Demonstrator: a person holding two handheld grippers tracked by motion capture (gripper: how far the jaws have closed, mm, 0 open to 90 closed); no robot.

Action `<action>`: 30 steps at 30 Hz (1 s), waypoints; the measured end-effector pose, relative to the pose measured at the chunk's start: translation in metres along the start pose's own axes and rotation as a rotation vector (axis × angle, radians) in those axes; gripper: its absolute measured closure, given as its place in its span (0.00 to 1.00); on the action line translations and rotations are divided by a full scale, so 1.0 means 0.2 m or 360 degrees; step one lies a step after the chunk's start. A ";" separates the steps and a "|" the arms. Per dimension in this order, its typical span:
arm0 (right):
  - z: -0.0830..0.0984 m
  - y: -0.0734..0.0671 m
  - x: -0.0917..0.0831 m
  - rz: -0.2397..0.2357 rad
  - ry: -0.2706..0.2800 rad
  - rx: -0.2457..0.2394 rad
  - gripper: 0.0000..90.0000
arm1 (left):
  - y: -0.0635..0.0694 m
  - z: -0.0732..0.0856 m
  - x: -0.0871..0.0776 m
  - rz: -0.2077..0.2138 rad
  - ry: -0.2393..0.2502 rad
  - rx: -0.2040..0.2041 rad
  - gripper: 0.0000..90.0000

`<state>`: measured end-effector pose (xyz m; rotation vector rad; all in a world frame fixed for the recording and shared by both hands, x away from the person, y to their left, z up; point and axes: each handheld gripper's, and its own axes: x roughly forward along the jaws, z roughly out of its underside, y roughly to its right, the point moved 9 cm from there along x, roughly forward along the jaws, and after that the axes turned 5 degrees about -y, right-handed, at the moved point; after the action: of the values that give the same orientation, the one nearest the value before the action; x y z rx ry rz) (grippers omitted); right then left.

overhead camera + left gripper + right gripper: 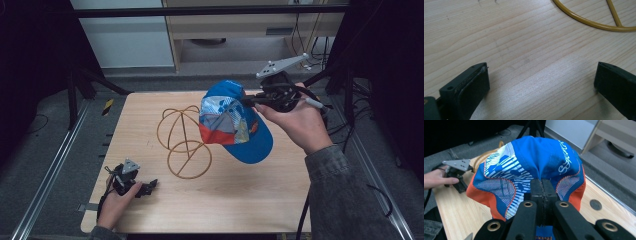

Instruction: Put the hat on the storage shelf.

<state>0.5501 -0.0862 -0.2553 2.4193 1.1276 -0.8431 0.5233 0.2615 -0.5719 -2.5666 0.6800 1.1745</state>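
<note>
The right gripper [250, 101] has its jaws pinched tight on a fold of the blue and orange cap [234, 121], which hangs in the air above the table [250, 200], just beside the yellow wire stand [182, 141]. The hold is only a small bunch of cloth, so the cap could slip free or swing and miss the stand's dome, or knock the light stand over. The left gripper [146, 188] rests on the table with jaws wide apart, holding nothing and not steadying the stand.

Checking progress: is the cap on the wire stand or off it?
Off: the cap hangs in the air from the right tongs, beside the wire stand.
</note>
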 end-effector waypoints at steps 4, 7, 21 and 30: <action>-0.05 -0.05 0.01 -0.0014 0.0034 -0.0022 1.00 | 0.00 0.00 0.00 0.0000 0.0002 -0.0003 0.00; -0.10 -0.09 0.02 -0.0027 0.0081 -0.0042 1.00 | 0.00 0.00 0.00 0.0000 -0.0001 0.0000 0.00; -0.25 -0.20 0.12 -0.0069 0.0109 -0.0087 1.00 | 0.00 0.00 0.00 0.0000 -0.0002 0.0001 0.00; -0.33 -0.22 0.22 -0.0068 0.0078 -0.0100 1.00 | 0.00 0.00 0.00 0.0000 -0.0002 0.0001 0.00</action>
<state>0.5630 0.0016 -0.2357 2.3849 1.2096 -0.7535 0.5231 0.2615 -0.5718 -2.5652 0.6801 1.1757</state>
